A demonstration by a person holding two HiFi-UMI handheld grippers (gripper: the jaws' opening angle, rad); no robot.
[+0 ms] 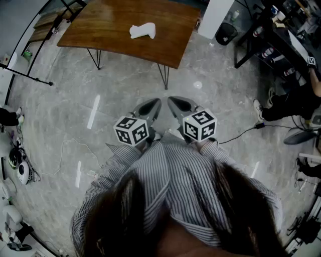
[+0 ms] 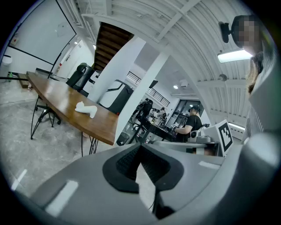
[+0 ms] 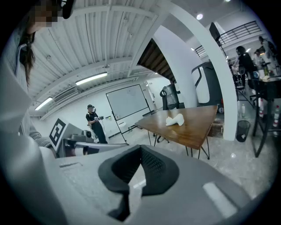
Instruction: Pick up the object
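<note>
The object is a white, lumpy piece [image 1: 142, 31] lying on a brown wooden table [image 1: 100, 30] across the floor from me. It also shows far off in the left gripper view as the white piece [image 2: 86, 109] and in the right gripper view as the white piece [image 3: 174, 119]. Both grippers are held close to my body, side by side over the grey floor, well short of the table. The left gripper [image 1: 154, 103] has its jaws together with nothing in them. The right gripper [image 1: 174, 102] is likewise shut and empty.
The table stands on thin black hairpin legs [image 1: 164, 76]. A white pillar [image 1: 215, 15] and a black bin [image 1: 226, 32] stand to its right. A dark desk [image 1: 273, 35] and a seated person [image 1: 293, 103] are at far right. A cable [image 1: 241, 134] runs along the floor.
</note>
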